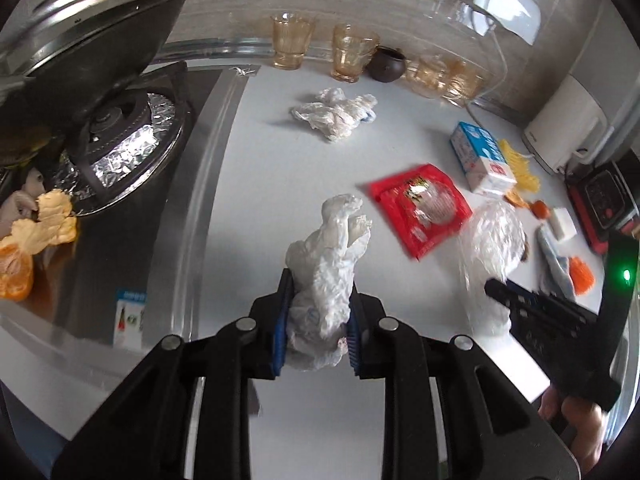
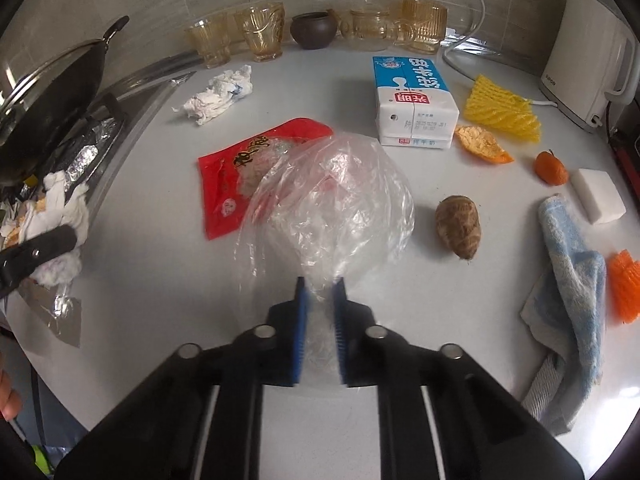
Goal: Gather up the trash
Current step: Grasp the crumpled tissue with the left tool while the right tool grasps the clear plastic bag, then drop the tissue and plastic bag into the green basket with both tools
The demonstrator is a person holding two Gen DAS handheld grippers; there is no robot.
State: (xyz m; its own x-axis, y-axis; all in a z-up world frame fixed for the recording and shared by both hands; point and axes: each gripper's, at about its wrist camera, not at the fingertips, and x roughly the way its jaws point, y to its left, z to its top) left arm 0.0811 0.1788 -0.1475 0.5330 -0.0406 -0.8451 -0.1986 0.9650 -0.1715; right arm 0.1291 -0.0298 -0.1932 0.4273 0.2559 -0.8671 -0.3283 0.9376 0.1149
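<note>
At far left a wok [image 1: 92,44] sits on the foil-lined stove [image 1: 132,152], orange peel [image 1: 36,240] beside it. The left gripper [image 1: 318,304] pinches a crumpled white tissue wad [image 1: 328,264] between its blue pads, above the white counter [image 1: 260,160]. Another crumpled tissue [image 2: 218,94] lies farther back, near the amber glasses [image 2: 240,38]. In the middle a red snack wrapper [image 2: 236,168] lies flat, partly under a clear plastic bag [image 2: 332,204], which the right gripper [image 2: 320,300] holds with jaws pressed together on its near edge. To the right lie a taro root [image 2: 458,226], a milk carton [image 2: 414,104], yellow foam netting [image 2: 500,110] and a blue towel [image 2: 572,280].
</note>
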